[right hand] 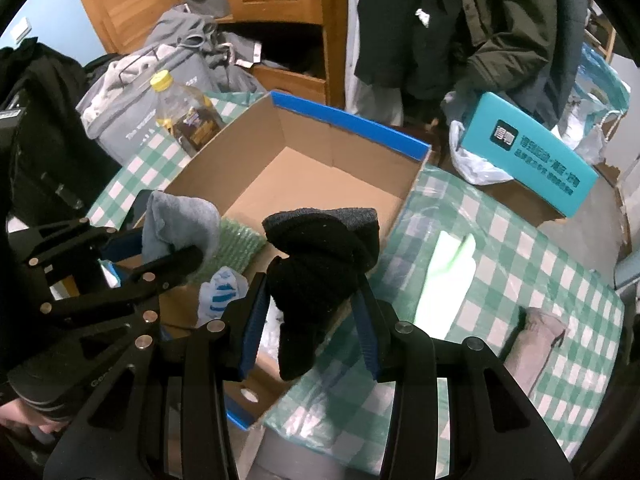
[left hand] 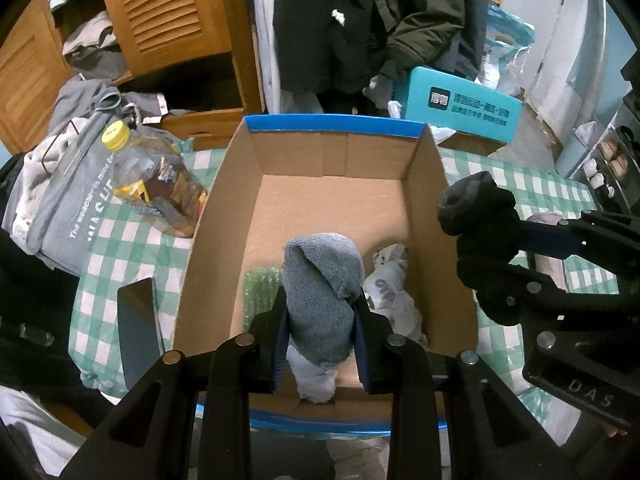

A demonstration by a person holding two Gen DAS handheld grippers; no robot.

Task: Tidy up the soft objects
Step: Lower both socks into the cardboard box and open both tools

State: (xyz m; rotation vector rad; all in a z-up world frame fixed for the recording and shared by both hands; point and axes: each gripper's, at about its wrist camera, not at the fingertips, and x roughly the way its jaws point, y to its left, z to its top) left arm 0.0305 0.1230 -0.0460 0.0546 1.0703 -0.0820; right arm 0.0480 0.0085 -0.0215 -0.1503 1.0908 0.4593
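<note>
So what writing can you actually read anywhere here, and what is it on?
"DAS": on the body of the right hand-held gripper, seen from the left wrist.
"The weather is nice": partly readable white print on the folded grey sweatshirt; the larger letters below it are cut off.
Teal box: white Chinese characters, too blurred to read.
Bottle label: too blurred to read.
White bag in the cardboard box: crumpled letters, unreadable.

Dim, cool indoor light, strong fisheye bending with black corner vignette, a bright glare patch on the bench [right hand: 452,276], slightly soft detail.
</note>
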